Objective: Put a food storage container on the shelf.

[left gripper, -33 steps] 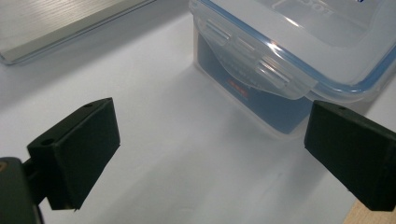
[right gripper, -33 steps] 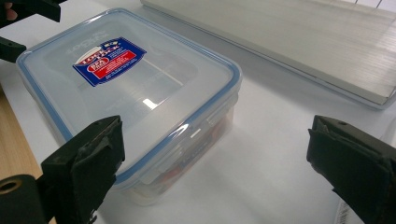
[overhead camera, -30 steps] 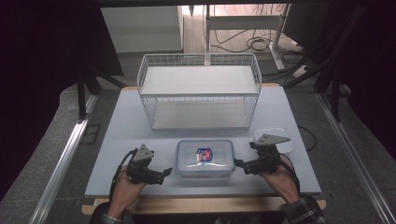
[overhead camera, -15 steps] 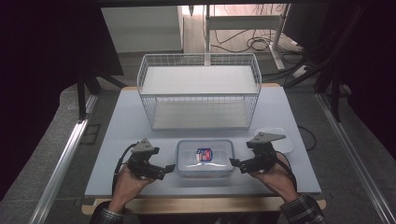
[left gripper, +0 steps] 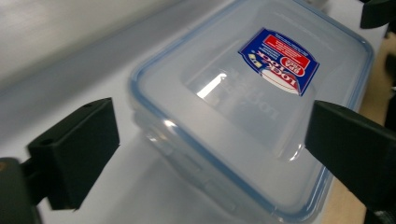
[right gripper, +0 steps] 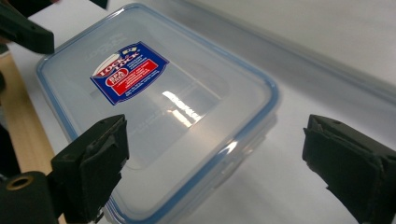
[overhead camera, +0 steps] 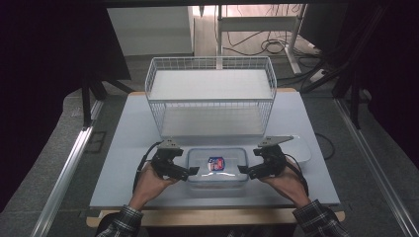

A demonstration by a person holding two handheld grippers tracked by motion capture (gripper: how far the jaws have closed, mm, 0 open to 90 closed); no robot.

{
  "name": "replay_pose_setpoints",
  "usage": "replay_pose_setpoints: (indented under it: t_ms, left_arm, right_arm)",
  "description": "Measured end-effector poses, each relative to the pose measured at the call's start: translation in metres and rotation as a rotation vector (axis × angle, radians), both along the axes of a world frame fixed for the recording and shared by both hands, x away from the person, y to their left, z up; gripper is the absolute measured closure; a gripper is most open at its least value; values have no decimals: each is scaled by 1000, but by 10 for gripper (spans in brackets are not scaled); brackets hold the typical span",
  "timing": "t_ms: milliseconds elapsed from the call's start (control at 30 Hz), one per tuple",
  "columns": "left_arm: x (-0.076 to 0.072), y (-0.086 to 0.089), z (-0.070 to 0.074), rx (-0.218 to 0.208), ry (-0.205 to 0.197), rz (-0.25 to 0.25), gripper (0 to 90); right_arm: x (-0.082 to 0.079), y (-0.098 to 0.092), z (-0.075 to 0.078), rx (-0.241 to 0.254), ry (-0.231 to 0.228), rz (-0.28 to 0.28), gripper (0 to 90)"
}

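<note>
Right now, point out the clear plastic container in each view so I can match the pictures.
High view: container at the near table edge, between the hand-held grippers.
Left gripper view: container centre, running to upper right.
Right gripper view: container centre, running to upper left.
Shared landmark: its red-and-blue label.

clear lidded container (overhead camera: 217, 167), flat, table's near edge

A lab or workshop: beyond the tabletop (overhead camera: 123, 148) run loose floor cables (overhead camera: 267, 47), metal rails (overhead camera: 64, 173) and dark curtains (overhead camera: 44, 59).
</note>
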State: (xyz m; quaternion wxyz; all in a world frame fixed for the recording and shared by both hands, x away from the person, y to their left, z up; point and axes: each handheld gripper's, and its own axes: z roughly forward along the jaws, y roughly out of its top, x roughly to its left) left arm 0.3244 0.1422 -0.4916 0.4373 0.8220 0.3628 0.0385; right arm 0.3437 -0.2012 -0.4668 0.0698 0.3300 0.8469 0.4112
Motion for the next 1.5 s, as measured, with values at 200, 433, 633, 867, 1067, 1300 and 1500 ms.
replay_pose_setpoints:
  t_ms: [200, 433, 633, 867, 1067, 1300, 1500]
  left_arm:
    - [6, 0, -22, -92, 132, -24, 4]
    - [2, 1, -26, -124, 218, -37, 29]
    - [-8, 13, -22, -168, 268, 13, 190]
    - [-16, 28, -21, -266, 294, 63, 381]
    - [-19, 26, -18, -253, 248, 32, 424]
    - [-20, 26, -19, -257, 227, 23, 437]
    - [-21, 26, -17, -310, 238, 82, 483]
  right_arm:
    - [4, 9, -18, 5, 96, 26, 43]
    - [6, 10, -24, 46, 230, 23, 67]
    - [1, 2, -17, 64, 253, 15, 242]
    - [-3, -12, -14, 140, 278, -6, 455]
    - [3, -15, -11, 170, 273, -14, 450]
    - [4, -20, -17, 214, 330, 1, 457]
    - [-3, -21, -13, 218, 327, -44, 506]
